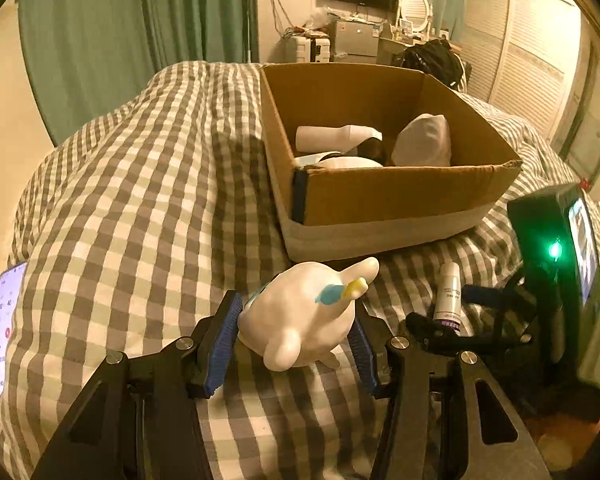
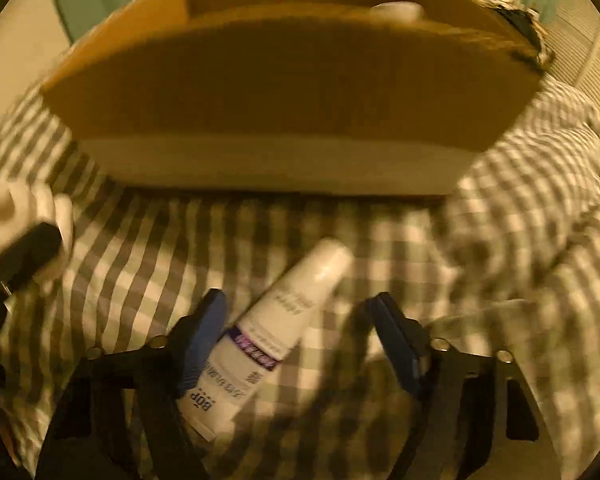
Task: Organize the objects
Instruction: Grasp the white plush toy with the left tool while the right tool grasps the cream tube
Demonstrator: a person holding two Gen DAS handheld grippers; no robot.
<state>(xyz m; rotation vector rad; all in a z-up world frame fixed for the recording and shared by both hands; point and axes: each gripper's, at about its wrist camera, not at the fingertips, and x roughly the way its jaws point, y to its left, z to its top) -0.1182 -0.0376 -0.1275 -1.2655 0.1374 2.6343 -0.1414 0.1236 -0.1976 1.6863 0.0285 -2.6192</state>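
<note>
My left gripper [image 1: 294, 328] is shut on a white toy figure [image 1: 304, 316] with a blue and yellow mark, just above the checked bedspread in front of the cardboard box [image 1: 400, 196]. My right gripper [image 2: 300, 320] is open around a white tube [image 2: 276, 332] with a purple band that lies on the bedspread, its left pad [image 2: 204, 336] touching the tube. The tube [image 1: 448, 300] and right gripper [image 1: 480, 320] also show at the right of the left wrist view. The toy [image 2: 24, 224] shows at the left edge of the right wrist view. The box [image 2: 292, 92] stands close ahead.
The box holds several white items, among them a bottle [image 1: 336, 136] and a rounded piece [image 1: 424, 140]. A phone [image 1: 6, 324] lies on the bedspread at the far left. Green curtains, a desk and louvred doors stand behind the bed.
</note>
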